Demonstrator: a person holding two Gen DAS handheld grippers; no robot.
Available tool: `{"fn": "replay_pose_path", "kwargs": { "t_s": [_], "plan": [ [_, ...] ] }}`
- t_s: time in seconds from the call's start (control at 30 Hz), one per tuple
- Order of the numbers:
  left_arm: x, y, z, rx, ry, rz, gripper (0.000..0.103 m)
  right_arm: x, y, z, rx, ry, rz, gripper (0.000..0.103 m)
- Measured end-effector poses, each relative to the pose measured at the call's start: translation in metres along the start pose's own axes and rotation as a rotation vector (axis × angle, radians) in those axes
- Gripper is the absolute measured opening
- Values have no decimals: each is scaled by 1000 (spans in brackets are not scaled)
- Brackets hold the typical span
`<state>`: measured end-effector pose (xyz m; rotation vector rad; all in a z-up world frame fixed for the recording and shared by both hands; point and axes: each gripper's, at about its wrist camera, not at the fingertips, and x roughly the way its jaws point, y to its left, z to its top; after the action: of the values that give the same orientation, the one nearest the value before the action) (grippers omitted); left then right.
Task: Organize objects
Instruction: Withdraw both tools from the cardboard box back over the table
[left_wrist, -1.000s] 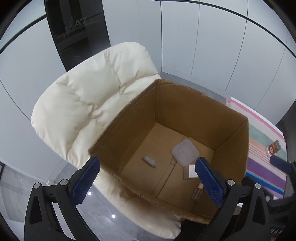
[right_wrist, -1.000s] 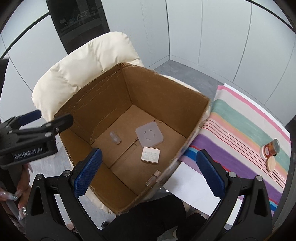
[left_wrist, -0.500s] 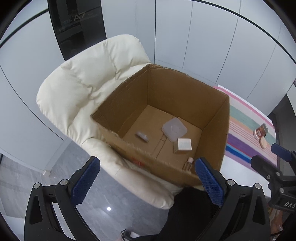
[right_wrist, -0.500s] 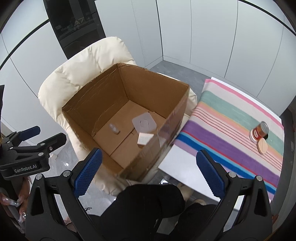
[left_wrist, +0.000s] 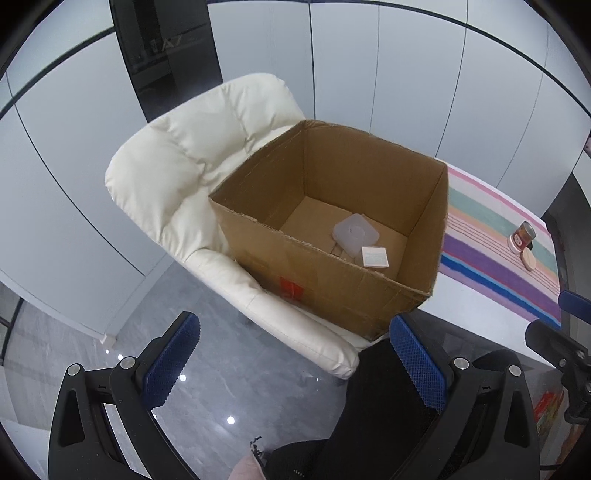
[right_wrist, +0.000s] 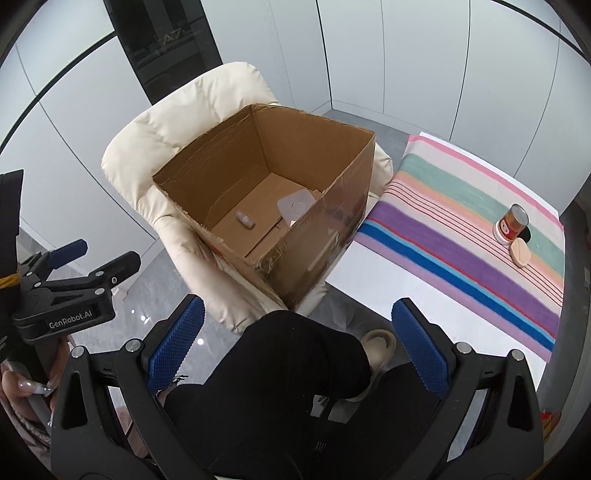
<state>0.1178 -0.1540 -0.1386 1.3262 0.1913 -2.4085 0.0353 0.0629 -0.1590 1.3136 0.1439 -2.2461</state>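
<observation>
An open cardboard box (left_wrist: 317, 277) (right_wrist: 321, 236) sits on a cream armchair (left_wrist: 192, 166) (right_wrist: 166, 144). Inside lie a translucent square lid (left_wrist: 355, 233) (right_wrist: 295, 205), a small white box (left_wrist: 375, 256) and a small clear vial (right_wrist: 245, 219). On the striped cloth (left_wrist: 491, 240) (right_wrist: 461, 221) stand a small red jar (left_wrist: 521, 236) (right_wrist: 511, 223) and a round beige lid (left_wrist: 529, 260) (right_wrist: 520, 252). My left gripper (left_wrist: 293, 365) is open and empty, well back from the box; it also shows in the right wrist view (right_wrist: 96, 260). My right gripper (right_wrist: 295, 349) is open and empty.
The striped cloth covers a white table (right_wrist: 388, 291) to the right of the chair. The person's black-clad legs (right_wrist: 280, 376) and a beige slipper (right_wrist: 376, 343) are below the grippers. Grey glossy floor (left_wrist: 221, 387) lies in front of the chair.
Both grippers have pulled back and away from the box, which now looks smaller and farther. Both stay open and empty. The objects in the box have not moved.
</observation>
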Motion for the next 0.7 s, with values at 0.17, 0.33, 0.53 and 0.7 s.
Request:
{"fn": "replay_pose_path", "kwargs": {
  "t_s": [0.17,0.33,0.53,0.7],
  "plan": [
    [-2,-5,-2,15,-10,2,103,-4,-3,-2,12,-5,-3,103],
    [3,-4,-1,11,-2,-5,103,-10,-6,-2,25,-21,-11,103],
    [11,-13,1,32,10,-13,103,-13,-19,-4,62,-26,-24,103],
    [17,-28,6,58,16,-28,103,-16,-34,-8,94,-28,-41,103]
  ]
}}
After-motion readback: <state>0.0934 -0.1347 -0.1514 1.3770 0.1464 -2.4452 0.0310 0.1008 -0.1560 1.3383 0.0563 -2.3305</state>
